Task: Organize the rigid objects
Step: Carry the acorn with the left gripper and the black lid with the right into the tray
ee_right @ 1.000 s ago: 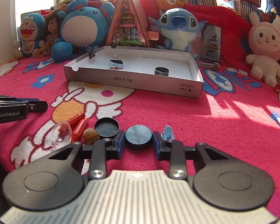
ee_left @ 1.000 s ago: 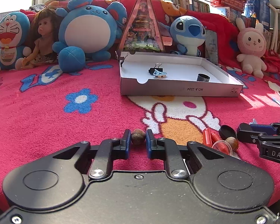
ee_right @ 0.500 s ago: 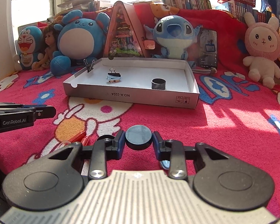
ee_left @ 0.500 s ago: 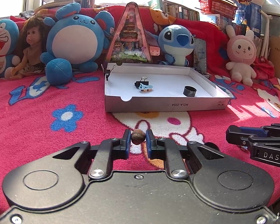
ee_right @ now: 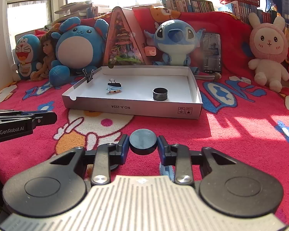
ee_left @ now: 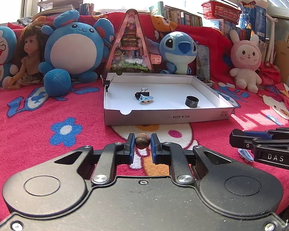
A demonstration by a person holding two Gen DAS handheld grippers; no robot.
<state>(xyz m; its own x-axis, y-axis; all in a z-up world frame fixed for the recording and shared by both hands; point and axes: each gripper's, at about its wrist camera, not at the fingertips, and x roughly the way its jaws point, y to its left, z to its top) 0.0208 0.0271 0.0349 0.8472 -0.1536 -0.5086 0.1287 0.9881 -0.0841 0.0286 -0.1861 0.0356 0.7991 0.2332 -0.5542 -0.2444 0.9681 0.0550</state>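
My left gripper (ee_left: 142, 143) is shut on a small brown walnut (ee_left: 142, 143), held above the red blanket. My right gripper (ee_right: 143, 142) is shut on a flat black round lid (ee_right: 143, 142), also lifted. Ahead of both lies a shallow white cardboard box (ee_left: 202, 116) (ee_right: 133, 109). Inside it sit a black binder clip with a light-blue hair clip (ee_left: 144, 96) (ee_right: 114, 87) and a black ring (ee_left: 191, 101) (ee_right: 160, 94). Another binder clip (ee_left: 106, 81) (ee_right: 89, 75) grips the box's left corner. The right gripper's side (ee_left: 264, 144) shows at the right of the left wrist view.
A blue hair clip (ee_left: 245, 154) lies on the blanket (ee_left: 38, 134) under the right gripper. Plush toys (ee_left: 75, 44), a doll (ee_left: 29, 57), a triangular diorama (ee_left: 131, 44) and a phone (ee_right: 212, 52) line the back. Bookshelves and a red basket (ee_left: 219, 12) stand behind.
Both grippers have risen with the walnut and the lid. The red pieces, clear capsule and black cap on the blanket have dropped out of sight below them.
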